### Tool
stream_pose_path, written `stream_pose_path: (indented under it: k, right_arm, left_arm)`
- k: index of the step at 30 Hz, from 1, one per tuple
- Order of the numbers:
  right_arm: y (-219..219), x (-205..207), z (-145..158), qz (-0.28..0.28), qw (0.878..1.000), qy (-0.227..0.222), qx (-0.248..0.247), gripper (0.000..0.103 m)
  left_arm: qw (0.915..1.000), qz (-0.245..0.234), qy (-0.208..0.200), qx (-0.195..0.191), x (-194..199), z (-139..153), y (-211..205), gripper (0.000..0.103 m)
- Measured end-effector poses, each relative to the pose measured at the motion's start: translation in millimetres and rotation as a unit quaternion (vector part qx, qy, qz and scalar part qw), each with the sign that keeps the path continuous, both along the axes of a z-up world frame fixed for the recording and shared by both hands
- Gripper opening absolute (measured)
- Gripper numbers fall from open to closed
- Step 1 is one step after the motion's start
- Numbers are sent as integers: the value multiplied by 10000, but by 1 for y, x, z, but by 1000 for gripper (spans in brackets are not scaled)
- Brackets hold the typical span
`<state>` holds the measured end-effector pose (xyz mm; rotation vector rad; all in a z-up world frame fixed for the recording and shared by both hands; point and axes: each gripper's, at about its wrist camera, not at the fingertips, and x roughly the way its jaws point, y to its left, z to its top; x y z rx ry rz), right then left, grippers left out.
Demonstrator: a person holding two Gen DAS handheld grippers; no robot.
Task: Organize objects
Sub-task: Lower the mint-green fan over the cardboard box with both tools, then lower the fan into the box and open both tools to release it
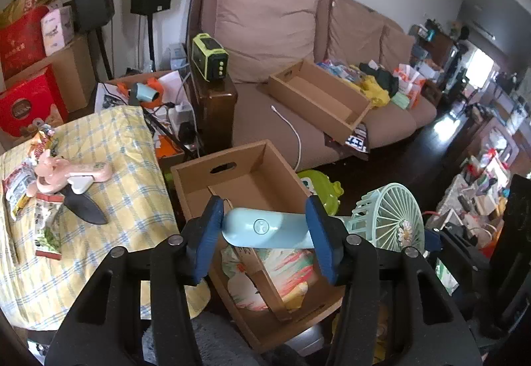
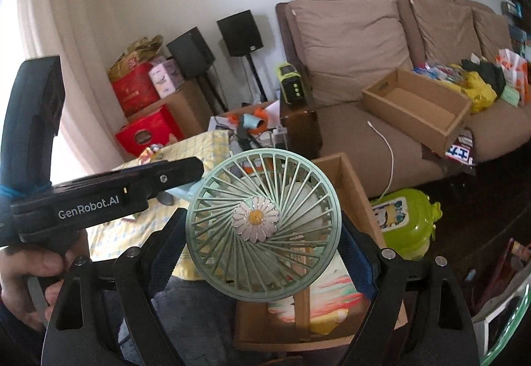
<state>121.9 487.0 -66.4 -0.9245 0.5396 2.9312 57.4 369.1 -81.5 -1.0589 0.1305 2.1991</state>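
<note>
Currently we have the fan [image 1: 332, 226] carried by both grippers over the box [image 1: 245, 186] on the floor. Left gripper [image 1: 265, 226] is roughly half open, its blue pads clamped across the light-blue handle [image 1: 262, 228], one pad at the handle's butt end, the other near the neck. Right gripper [image 2: 262, 243] stands wide, with the round mint grille [image 2: 264, 221] filling the gap between its pads [image 2: 356, 253]; the grille faces the right wrist camera, daisy badge [image 2: 255, 218] at centre. Pad contact on the rim is hidden behind the grille, so we cannot tell how firmly the right one bites. Fan sits above the box's divider [image 1: 262, 276], between an empty far compartment and a near one holding a colourful packet [image 1: 282, 269]. A hand [image 2: 30, 279] on the left gripper's handle shows at the left edge of the right view. Second box [image 1: 318, 100] lies on the sofa [image 1: 265, 120]; a green tub [image 2: 408, 223] is on the floor beside the first box; a pink fan [image 1: 73, 175] lies on the yellow checked cloth [image 1: 126, 200] near its left edge.
</note>
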Motion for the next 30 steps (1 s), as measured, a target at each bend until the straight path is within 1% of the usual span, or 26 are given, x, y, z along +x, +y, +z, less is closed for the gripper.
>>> stream_pose_path:
  k: [8, 13, 19, 20, 21, 23, 26, 28, 30]
  right_arm:
    - [14, -1, -15, -156, 9997, -143, -135, 87]
    - [23, -4, -30, -259, 9988, -318, -262, 87]
    - [31, -10, -53, -335, 9972, -532, -399, 87]
    - [32, -11, -55, -349, 9970, -561, -410, 87]
    - [32, -12, -58, -337, 9968, -606, -398, 87]
    - [30, -15, -63, -278, 9964, -675, -434, 87]
    - [32, -21, -75, -343, 9950, -847, -397, 87]
    - [34, -25, -87, -347, 9932, -983, -512, 87]
    - [36, -29, -99, -329, 9916, -1089, -612, 87]
  left_arm:
    - [9998, -67, -50, -184, -2, -15, 20, 48]
    - [9991, -124, -125, -376, -6, -34, 34, 48]
    - [9973, -228, -286, -644, -12, -64, 48, 48]
    - [9968, -248, -299, -692, -11, -68, 50, 45]
    - [9967, -291, -359, -671, -11, -73, 52, 35]
    - [9956, -396, -570, -622, -12, -82, 55, 21]
    - [9947, -407, -565, -757, -13, -91, 62, 20]
    - [9929, -503, -713, -805, -15, -103, 69, 20]
    - [9920, -541, -766, -849, -15, -111, 74, 20]
